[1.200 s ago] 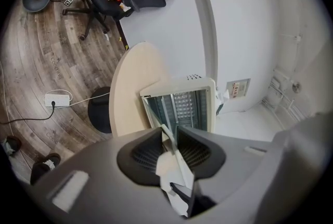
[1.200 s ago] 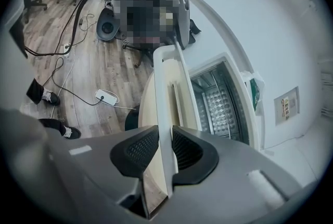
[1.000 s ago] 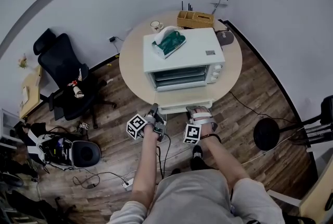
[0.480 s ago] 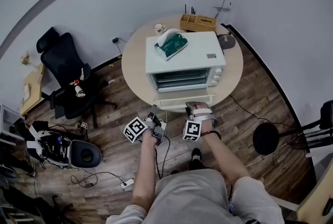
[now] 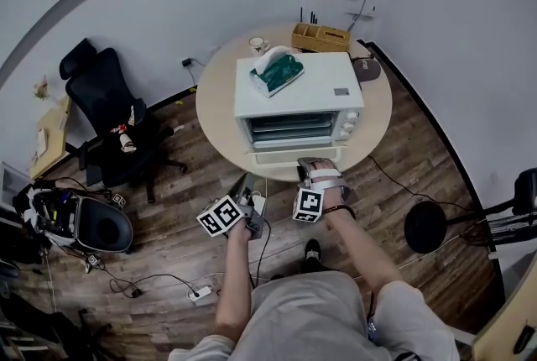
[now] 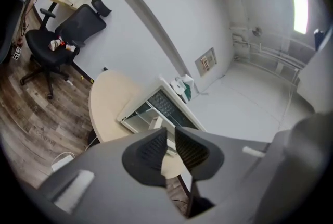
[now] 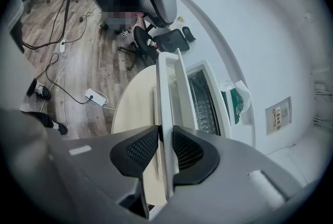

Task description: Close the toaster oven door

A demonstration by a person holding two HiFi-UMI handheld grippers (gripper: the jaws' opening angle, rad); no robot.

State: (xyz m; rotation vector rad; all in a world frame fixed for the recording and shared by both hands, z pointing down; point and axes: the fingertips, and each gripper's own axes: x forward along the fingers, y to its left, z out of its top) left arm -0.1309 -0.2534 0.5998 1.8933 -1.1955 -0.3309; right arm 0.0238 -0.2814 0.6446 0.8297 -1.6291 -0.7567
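My right claw, clamped on the free edge of the white box-shaped toaster oven's glass-paned drop-down door, has swung it up from flat, so the closing is under way.

Oven door front edge hidden under right claw (head view).

White toaster oven — door approx half-open, tilted up

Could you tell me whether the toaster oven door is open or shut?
Open: the door juts out below exposed racks, its edge in the right gripper.
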